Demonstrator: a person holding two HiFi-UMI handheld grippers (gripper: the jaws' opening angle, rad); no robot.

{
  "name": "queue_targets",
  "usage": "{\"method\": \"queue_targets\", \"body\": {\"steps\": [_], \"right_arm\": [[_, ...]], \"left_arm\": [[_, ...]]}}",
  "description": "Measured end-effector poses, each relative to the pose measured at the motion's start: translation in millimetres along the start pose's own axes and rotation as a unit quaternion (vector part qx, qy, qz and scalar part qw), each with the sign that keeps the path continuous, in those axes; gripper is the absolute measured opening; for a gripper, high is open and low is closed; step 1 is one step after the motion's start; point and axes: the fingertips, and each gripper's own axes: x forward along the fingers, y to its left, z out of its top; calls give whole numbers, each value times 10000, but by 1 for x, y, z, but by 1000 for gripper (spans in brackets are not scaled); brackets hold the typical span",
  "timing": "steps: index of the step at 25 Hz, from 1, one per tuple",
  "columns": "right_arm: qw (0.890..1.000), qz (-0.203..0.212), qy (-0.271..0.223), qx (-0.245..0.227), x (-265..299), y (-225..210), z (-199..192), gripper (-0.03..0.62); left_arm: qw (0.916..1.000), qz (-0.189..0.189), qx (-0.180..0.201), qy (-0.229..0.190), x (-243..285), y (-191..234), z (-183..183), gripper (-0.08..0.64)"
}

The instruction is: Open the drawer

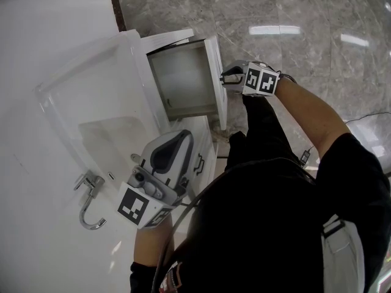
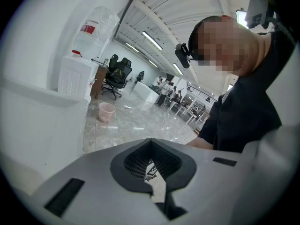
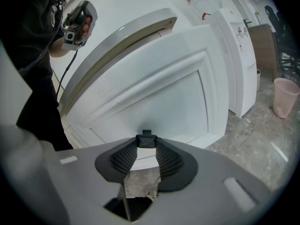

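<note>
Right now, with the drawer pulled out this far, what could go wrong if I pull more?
The right gripper holds the small dark handle only at the tips of its jaws, so it may slip off. The drawer already stands far out of the vanity; more pulling could perhaps bring it off its runners.

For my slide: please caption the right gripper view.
Right gripper clamps the black handle of the white drawer front.

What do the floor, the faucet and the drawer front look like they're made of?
Floor: polished stone or stone-look tile; grey veining, glossy reflections.
Faucet: chromed metal, by its mirror shine.
Drawer front: white painted or lacquered board, smooth with a framed panel; wood or fibreboard, can't tell.
</note>
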Motion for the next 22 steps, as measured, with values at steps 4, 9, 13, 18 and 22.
{"method": "queue_targets", "body": {"steps": [4,9,13,18,22], "right_arm": [[10000,6,25,-13,-4,-1,-3,121],[10000,6,41,3,-7,0,-5,121],[10000,4,56,1,-9,0,-6,121],[10000,21,66,10,-11,0,-9,121],[10000,-1,43,24,-11,0,-9,121]], "left_arm": [[10000,10,21,-39,2,1,3,0],[10000,-4,14,-18,1,2,2,0],[9999,-101,-3,54,-3,0,-1,0],[10000,4,21,-44,0,4,4,0],[10000,-54,21,5,0,2,1,0]]}}
